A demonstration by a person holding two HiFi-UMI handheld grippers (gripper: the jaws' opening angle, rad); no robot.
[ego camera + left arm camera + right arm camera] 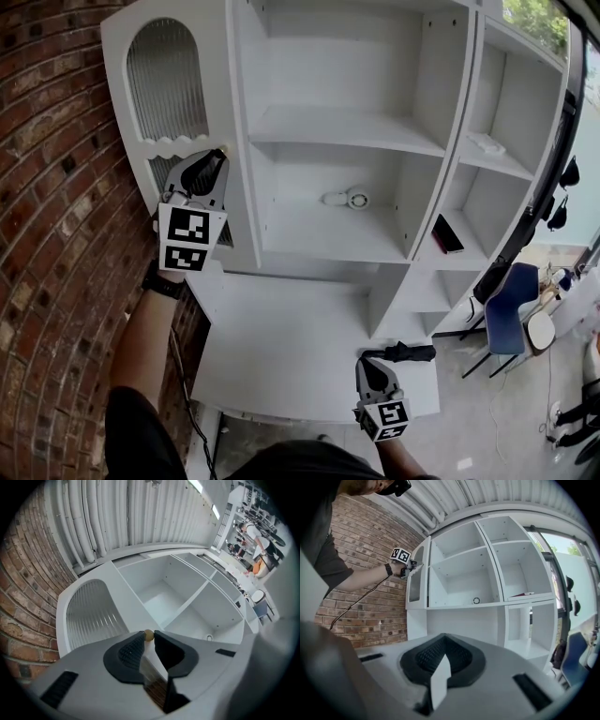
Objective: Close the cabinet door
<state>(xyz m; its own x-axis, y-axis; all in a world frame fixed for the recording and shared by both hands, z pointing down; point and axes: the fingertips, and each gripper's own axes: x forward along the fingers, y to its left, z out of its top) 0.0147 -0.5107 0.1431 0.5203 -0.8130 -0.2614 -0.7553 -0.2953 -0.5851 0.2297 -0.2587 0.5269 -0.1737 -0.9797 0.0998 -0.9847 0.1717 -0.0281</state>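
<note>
While my right tongs [374, 362] hang low in front of me with their dark pads together and nothing between them, the work is all on the other side. Just past their tips a black, elongated object [408, 352] lies on the low ledge of the tall white open-shelved cabinet [309, 328]; I cannot tell what it is.

Up at my left, I have the left tongs [217, 157] pinched narrowly on the small round tan knob [148, 635], one pad on each side of it. That knob sits on the free edge of the white cabinet door with the arched ribbed-glass panel [167, 80]. The door stands swung open at the cabinet's left end, its panel facing me. Behind it runs the red brick wall [56, 216]. The compartment it belongs to is uncovered.

Deeper in, a small round white fitting [357, 199] lies at the back of the middle shelf. A flat dark slab with a reddish edge [446, 233] rests on a shelf of the next bay to the right. Beyond the cabinet's right end, a blue chair with thin dark legs [514, 314] stands on the pale floor.
</note>
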